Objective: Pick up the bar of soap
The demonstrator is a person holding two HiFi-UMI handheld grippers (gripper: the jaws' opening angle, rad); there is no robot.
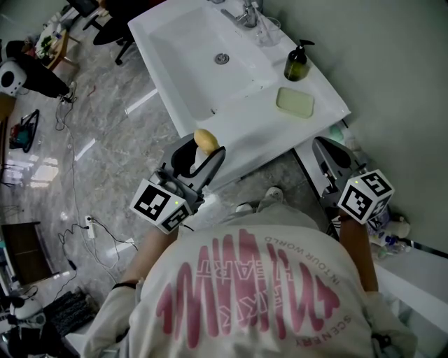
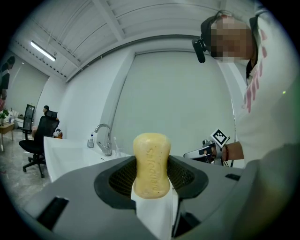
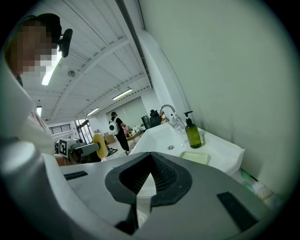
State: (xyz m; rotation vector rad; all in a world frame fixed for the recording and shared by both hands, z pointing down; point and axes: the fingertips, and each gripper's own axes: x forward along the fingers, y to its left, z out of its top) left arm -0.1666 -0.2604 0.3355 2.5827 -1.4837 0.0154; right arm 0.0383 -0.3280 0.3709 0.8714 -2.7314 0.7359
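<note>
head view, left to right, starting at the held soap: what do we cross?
bar of soap → faucet → pale green soap dish → right gripper. The pump bottle is left out because it sits over the dish.

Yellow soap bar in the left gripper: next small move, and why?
Probably just raise it a little with the jaws clamped. The yellow soap bar stands upright in the left gripper, gripped by its lower half only, off the white sink counter; the right gripper is shut and empty.
</note>
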